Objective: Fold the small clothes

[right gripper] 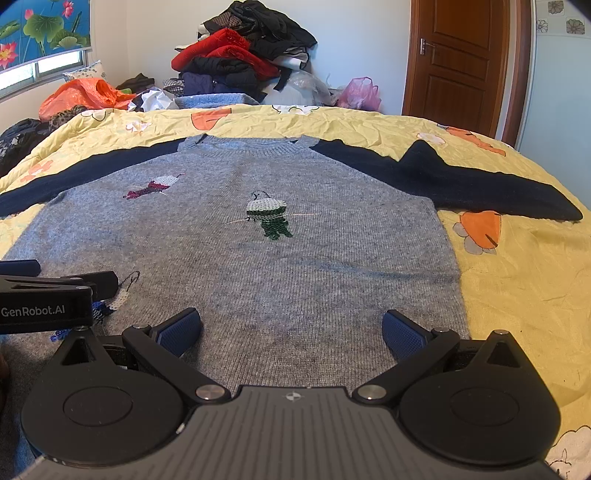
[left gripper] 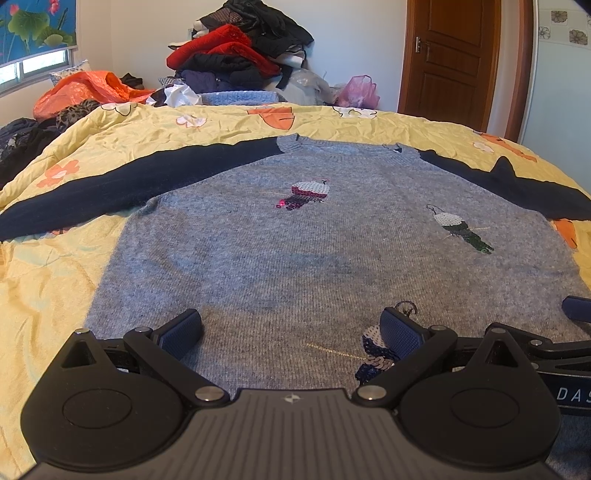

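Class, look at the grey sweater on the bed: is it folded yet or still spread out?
Spread out. The sweater lies flat, front up, on the bedspread, both navy sleeves stretched sideways, no fold visible.

We count one sweater [left gripper: 295,251], grey-bodied, spread flat on one yellow quilt [left gripper: 55,295]. It has two navy sleeves: the left sleeve [left gripper: 122,184] and the right sleeve [right gripper: 480,184]. Sequin birds on its front, three: pink bird [left gripper: 304,194], green bird [right gripper: 269,218], and blue bird [left gripper: 376,354], partly behind a finger. Two grippers over the near hem: left gripper [left gripper: 291,332] and right gripper [right gripper: 291,332], each with two blue pads standing wide apart. Behind the bed, one clothes heap [right gripper: 247,55], its garments too tangled to count. Plastic bags, two: orange bag [right gripper: 85,94], pink bag [right gripper: 360,92]. One wooden door [right gripper: 461,62]. One lotus-print blind [right gripper: 40,26].
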### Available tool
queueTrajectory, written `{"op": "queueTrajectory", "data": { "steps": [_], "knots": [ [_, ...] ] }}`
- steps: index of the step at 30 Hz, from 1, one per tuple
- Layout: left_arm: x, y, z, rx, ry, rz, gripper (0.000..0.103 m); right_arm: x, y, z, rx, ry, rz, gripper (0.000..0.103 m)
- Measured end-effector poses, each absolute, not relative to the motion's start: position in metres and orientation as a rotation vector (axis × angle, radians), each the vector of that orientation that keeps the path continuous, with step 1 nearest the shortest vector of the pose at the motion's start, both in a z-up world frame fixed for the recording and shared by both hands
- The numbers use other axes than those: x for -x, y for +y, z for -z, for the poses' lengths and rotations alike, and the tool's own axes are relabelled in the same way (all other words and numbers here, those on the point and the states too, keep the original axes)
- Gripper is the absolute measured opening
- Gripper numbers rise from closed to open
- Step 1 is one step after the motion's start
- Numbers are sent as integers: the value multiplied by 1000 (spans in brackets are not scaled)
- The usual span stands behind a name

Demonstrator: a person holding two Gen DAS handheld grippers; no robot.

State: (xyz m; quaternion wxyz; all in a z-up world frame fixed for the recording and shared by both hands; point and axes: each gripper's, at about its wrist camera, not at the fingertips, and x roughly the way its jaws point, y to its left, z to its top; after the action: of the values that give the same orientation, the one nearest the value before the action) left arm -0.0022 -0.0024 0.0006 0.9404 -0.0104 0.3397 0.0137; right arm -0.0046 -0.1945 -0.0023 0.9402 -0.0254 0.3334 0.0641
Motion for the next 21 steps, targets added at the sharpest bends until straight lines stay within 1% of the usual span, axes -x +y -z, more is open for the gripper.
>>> {"op": "queueTrajectory", "data": {
  "steps": [10, 14, 16, 18, 21],
  "knots": [
    [4, -7, -1, 9, 685, -39, 103, 4, -193, 3, 53, 680, -137, 103],
    [3, -6, -1, 14, 687, -36, 103, 5, -206, -6, 19, 668, -231, 103],
    [4, -5, 0, 19, 687, -34, 103, 5, -220, -20, -26, 616, -265, 103],
    [4, -5, 0, 18, 687, -34, 103, 5, -239, -41, -70, 513, -276, 103],
    [4, -4, 0, 19, 687, -34, 103, -11, -290, -71, -172, 391, -247, 103]
  ]
}}
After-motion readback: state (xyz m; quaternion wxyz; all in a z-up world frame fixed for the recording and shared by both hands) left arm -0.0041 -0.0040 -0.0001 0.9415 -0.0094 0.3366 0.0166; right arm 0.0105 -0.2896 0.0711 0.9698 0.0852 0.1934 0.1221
